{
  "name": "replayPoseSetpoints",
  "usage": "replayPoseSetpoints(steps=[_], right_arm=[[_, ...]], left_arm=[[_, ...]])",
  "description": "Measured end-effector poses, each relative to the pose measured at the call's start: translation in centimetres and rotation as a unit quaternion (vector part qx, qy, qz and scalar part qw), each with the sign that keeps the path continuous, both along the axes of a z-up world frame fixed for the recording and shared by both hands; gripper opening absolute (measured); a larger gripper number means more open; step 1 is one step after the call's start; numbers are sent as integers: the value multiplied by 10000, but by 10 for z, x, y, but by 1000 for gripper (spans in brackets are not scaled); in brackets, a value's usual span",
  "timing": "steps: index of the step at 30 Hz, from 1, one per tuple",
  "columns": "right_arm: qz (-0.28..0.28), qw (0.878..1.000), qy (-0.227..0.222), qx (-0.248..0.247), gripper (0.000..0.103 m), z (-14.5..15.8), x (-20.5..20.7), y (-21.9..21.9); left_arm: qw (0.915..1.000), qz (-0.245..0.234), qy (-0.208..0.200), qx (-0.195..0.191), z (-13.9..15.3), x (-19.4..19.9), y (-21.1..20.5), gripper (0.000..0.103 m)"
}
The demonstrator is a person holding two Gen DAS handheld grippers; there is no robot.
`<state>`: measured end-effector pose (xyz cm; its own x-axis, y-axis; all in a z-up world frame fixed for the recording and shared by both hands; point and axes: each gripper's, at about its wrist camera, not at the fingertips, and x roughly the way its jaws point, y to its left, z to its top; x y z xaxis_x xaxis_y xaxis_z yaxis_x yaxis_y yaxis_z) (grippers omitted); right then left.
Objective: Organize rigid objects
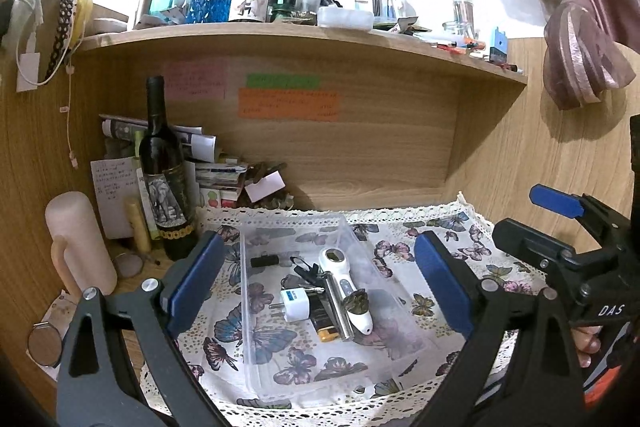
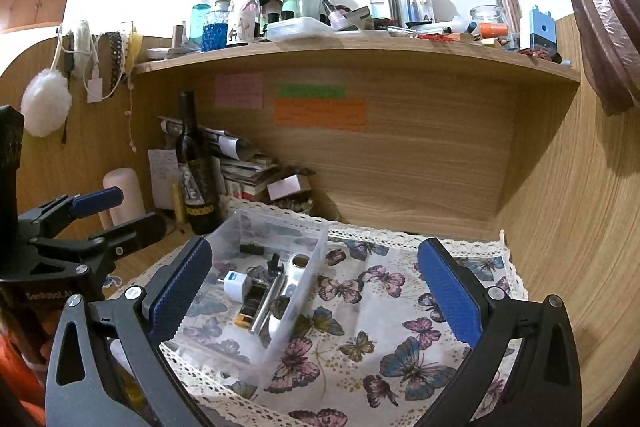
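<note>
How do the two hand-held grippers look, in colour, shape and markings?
Each hand-held gripper, left and right, has two dark grey, arm-like fingers with triangular cut-outs and silver rivets. The fingers end in flat blue pads with a ribbed texture. The right gripper's body carries white letters "DAS"; the left one's body bears a white printed word, too blurred to read. Something orange shows beside both.

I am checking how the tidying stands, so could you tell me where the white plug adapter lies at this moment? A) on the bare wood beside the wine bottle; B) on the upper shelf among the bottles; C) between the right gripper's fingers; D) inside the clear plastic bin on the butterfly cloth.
D: the white plug adapter lies inside the clear plastic bin beside a metal tube, and both grippers are open and hold nothing.
</note>
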<state>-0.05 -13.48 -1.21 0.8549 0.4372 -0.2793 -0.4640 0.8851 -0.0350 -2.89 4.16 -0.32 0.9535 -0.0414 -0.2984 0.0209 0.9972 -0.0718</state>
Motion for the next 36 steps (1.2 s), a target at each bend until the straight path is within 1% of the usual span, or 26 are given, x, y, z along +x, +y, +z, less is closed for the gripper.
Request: replayPoseSetpoints(steps=[15, 36], right_arm=[[-28, 9999, 116, 85, 103, -1, 8, -2], [-32, 9998, 175, 114, 103, -2, 11, 0]], left_arm=[[10000, -22, -49, -67, 0, 2, 1, 98], [10000, -68, -25, 16, 0, 3, 0, 99]])
